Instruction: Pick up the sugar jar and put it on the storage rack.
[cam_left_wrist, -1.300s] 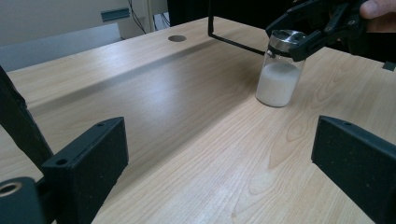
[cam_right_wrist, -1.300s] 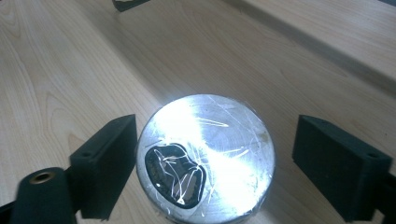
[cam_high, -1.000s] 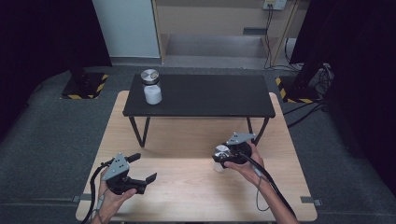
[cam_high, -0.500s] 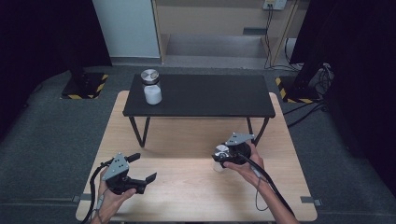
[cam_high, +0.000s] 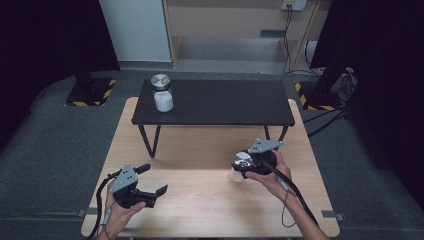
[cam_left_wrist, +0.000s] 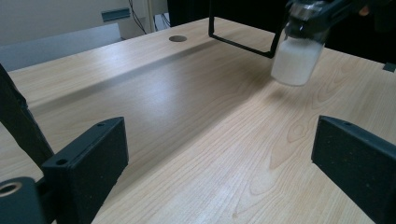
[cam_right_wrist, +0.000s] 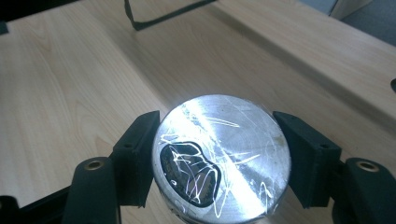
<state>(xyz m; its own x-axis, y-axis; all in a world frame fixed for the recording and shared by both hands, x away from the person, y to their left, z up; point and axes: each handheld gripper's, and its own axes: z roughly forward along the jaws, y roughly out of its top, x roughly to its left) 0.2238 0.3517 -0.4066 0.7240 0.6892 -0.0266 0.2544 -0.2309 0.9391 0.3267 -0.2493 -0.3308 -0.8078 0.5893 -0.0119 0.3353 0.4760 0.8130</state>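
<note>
- The left tongs (cam_high: 150, 192) sit low over the near-left of the surface (cam_high: 210, 210), jaws wide apart with nothing between them; this hand has not shifted since a second ago.
- From the left gripper view, the jar (cam_left_wrist: 295, 58) hangs clear of the wood, a faint shadow below it. A second ago it stood on the surface.
- The right tongs (cam_right_wrist: 215, 154) have finished closing and are clamped on the jar's lid (cam_right_wrist: 222, 154), one black pad on each side of its rim.
- I judge the pick to be done and a carry just starting, perhaps towards the black shelf (cam_high: 215, 102) at the far side, where a second jar (cam_high: 163, 94) stands at the left end.
- The lid is a round disc of bright metal, scratched and glaring under the light; the jar body below is frosted white and cylindrical, plastic or glass I cannot tell.
- The pads look matt and slightly grainy.
- The surface is pale wood with long grain; the shelf is matt black on thin metal legs.
</note>
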